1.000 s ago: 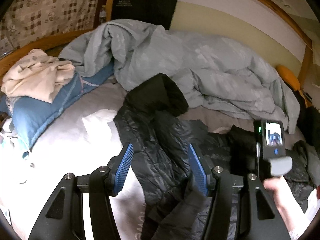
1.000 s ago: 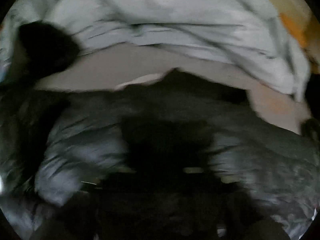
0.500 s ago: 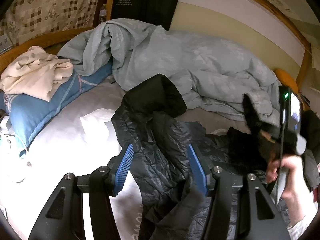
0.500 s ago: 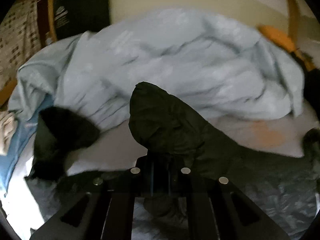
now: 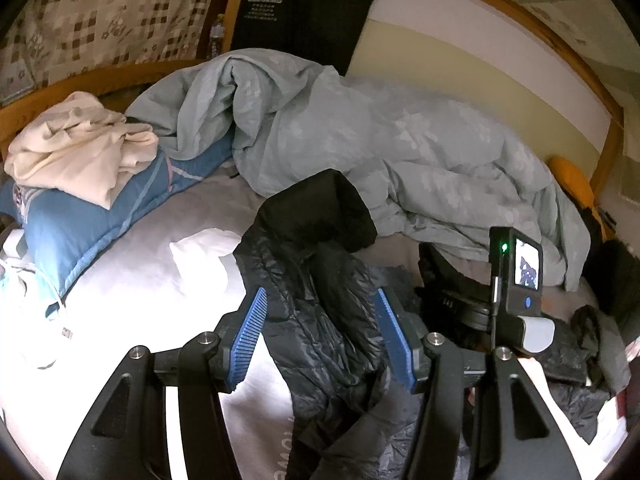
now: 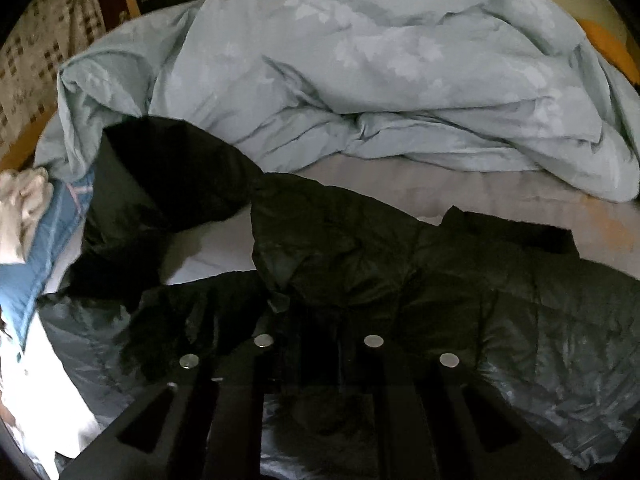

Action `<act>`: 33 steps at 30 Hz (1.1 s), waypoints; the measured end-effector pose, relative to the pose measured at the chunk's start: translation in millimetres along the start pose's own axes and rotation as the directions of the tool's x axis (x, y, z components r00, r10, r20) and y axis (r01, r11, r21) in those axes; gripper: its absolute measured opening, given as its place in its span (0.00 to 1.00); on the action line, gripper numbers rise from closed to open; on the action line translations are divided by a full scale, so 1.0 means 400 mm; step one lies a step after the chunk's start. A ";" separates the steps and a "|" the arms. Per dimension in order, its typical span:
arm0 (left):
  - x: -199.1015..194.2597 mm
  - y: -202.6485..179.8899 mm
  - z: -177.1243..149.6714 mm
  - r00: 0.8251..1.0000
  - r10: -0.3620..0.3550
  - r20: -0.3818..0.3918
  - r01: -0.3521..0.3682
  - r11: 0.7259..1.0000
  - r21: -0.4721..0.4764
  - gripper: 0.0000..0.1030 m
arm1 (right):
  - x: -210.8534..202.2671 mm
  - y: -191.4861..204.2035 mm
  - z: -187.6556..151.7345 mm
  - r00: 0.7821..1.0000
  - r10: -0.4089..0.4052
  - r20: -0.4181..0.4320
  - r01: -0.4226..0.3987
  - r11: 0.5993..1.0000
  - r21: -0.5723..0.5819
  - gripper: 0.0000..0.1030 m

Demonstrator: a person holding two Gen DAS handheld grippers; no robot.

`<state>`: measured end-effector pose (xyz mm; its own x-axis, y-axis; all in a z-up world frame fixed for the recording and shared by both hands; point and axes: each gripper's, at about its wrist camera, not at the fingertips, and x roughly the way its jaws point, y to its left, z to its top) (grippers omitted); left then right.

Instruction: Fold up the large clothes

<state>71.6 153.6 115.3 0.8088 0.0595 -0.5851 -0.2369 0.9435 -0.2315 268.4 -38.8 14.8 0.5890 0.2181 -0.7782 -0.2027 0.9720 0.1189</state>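
One sleeve (image 6: pixel 320 264) lowered, right gripper (image 6: pixel 318 344) opening

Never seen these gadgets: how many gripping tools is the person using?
2. The left tool hangs open over the black jacket. The right tool, low on the jacket to its right, has just been opening; jacket fabric seems bunched between its jaws.

Black puffer jacket (image 5: pixel 320 312) crumpled on bed
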 end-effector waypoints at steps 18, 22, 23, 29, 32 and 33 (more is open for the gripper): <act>-0.015 0.134 0.061 0.997 0.067 0.032 -0.063 0.992 -0.111 0.53 | -0.191 0.246 0.031 0.948 0.316 0.037 -0.294 0.915 -0.275 0.69; -0.010 0.117 0.053 0.998 0.058 0.024 -0.056 0.995 -0.082 0.53 | -0.149 0.327 -0.010 0.977 0.214 -0.022 -0.207 0.908 -0.364 0.33; -0.009 0.112 0.051 0.998 0.053 0.020 -0.052 0.996 -0.075 0.53 | -0.143 0.334 -0.022 0.980 0.196 -0.021 -0.189 0.902 -0.389 0.11; -0.005 0.102 0.048 0.999 0.036 0.009 -0.035 0.997 -0.065 0.53 | -0.202 0.236 -0.091 0.973 0.226 0.049 -0.195 0.916 -0.351 0.03; -0.002 0.107 0.049 0.999 0.039 0.009 -0.038 0.996 -0.078 0.53 | -0.246 0.142 -0.130 0.973 0.219 0.067 -0.189 0.934 -0.304 0.03; 0.000 0.107 0.049 0.999 0.040 0.008 -0.039 0.996 -0.080 0.53 | -0.257 0.104 -0.150 0.977 0.200 0.071 -0.172 0.942 -0.288 0.03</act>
<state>71.9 200.5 120.7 0.8030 0.0998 -0.5875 -0.3107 0.9114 -0.2697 152.5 -26.0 62.9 0.5905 0.4138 -0.6929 -0.5178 0.8528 0.0680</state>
